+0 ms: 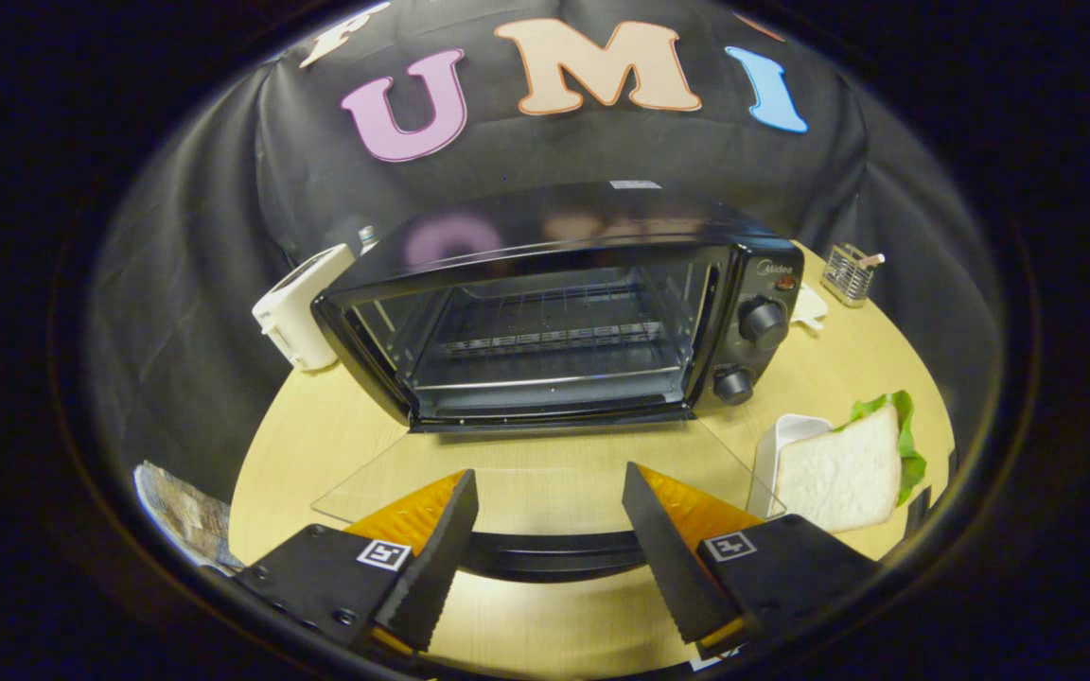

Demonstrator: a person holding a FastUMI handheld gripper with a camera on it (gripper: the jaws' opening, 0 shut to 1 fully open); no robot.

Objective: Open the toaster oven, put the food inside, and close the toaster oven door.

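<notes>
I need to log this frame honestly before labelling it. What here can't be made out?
- Sandwich filling: bread slice hides all but a lettuce edge.
- White dish: mostly behind the sandwich.
- Door handle: ends covered by the open gripper fingers.
- Small rack contents: too small.
- White appliance: partly behind the toaster oven.

Sandwich (845,473) right of toaster oven (564,312)

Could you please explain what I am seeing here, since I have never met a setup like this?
A person carries a handheld two-finger gripper; the camera rides on it, looking forward along its fingers. The fingers stand open, holding nothing, over the black handle of the glass door, which lies folded down flat. Beyond them a black toaster oven sits open on the light wooden table. Beside it rests a white-bread sandwich with green lettuce on a white dish. A white appliance and a small wire holder stand further back.
</notes>
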